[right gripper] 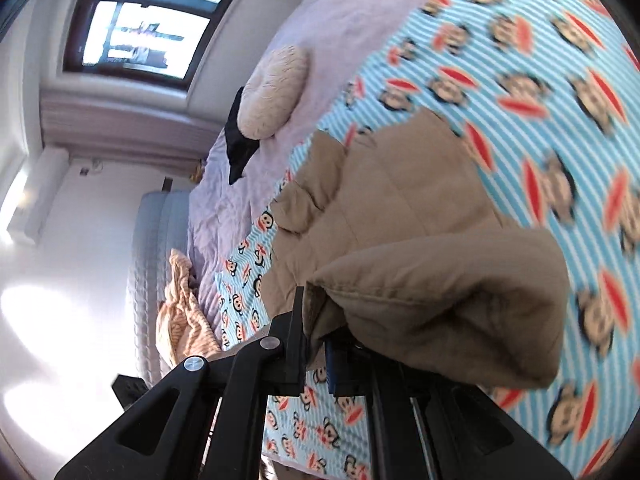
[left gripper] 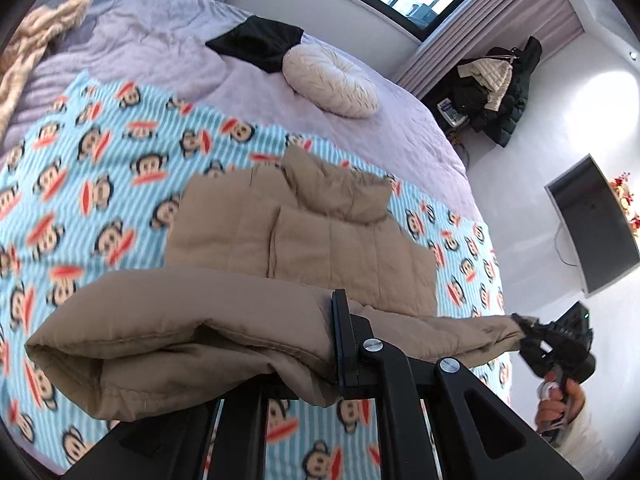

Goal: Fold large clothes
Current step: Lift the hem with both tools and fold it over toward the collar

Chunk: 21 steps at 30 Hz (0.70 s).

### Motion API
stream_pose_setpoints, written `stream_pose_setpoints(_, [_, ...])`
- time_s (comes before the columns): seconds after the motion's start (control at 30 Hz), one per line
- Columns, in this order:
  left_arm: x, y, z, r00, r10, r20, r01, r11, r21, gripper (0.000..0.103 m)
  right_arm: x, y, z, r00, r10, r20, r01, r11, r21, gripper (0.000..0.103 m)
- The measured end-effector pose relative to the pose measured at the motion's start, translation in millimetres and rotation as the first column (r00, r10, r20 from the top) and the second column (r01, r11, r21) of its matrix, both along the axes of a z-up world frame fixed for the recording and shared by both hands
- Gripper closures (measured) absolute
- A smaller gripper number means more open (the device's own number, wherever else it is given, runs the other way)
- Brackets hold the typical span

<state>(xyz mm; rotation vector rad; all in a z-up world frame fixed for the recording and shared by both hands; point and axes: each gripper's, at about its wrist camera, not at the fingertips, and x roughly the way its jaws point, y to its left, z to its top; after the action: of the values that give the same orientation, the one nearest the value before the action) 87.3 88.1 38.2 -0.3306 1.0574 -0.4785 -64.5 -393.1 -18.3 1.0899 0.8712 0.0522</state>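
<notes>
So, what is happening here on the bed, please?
A person is folding a tan jacket on the bed. Each hand holds a gripper. The left gripper and the right gripper are both shut on the jacket's bottom edge and hold it above the monkey blanket. The hood end lies flat on the blanket.

Tan puffer jacket [left gripper: 304, 240], quilted w/ hood, lies on the bed's monkey-print blanket [left gripper: 100, 184]; hood end points toward the lilac bedding, sleeves folded in over the body. Its near hem edge is lifted off the blanket and stretched between two pinch points: left end bunched in a thick fold w/ lining showing, right end pulled to a narrow tip. In the right wrist view the raised corner hangs as a rounded, puffy flap in front of the flat body.
</notes>
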Motion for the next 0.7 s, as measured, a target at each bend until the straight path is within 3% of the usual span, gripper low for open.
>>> stream_pose_setpoints(0.1, [28.5,-13.7,3.3,1.000,0.003,0.008,-0.003,0.999,0.043,0.091,42.0,-8.8,9.4,0.998,0.055,-0.008,-0.055,0.997,-0.055,0.096])
stream_pose_setpoints(0.23, [69.7,-25.7,-8.8,1.000,-0.004,-0.018,0.006,0.996,0.087,0.091,84.8,-15.7,-2.4,0.997,0.070,-0.040,-0.073,0.995,-0.074,0.096])
stream_pose_setpoints(0.53, [159.4,-43.6,-71.9,0.995,-0.030,-0.091,0.043,0.989,0.142,0.091,158.0,-24.4,-45.5,0.994,0.023,-0.103,-0.033,0.994,-0.103,0.096])
stream_pose_setpoints(0.7, [205.0,-54.9,-113.7,0.991,-0.026,-0.129,0.046,0.987,0.154,0.091,194.2,-35.0,-83.7,0.988,-0.011,-0.155,-0.006,0.994,-0.109,0.096])
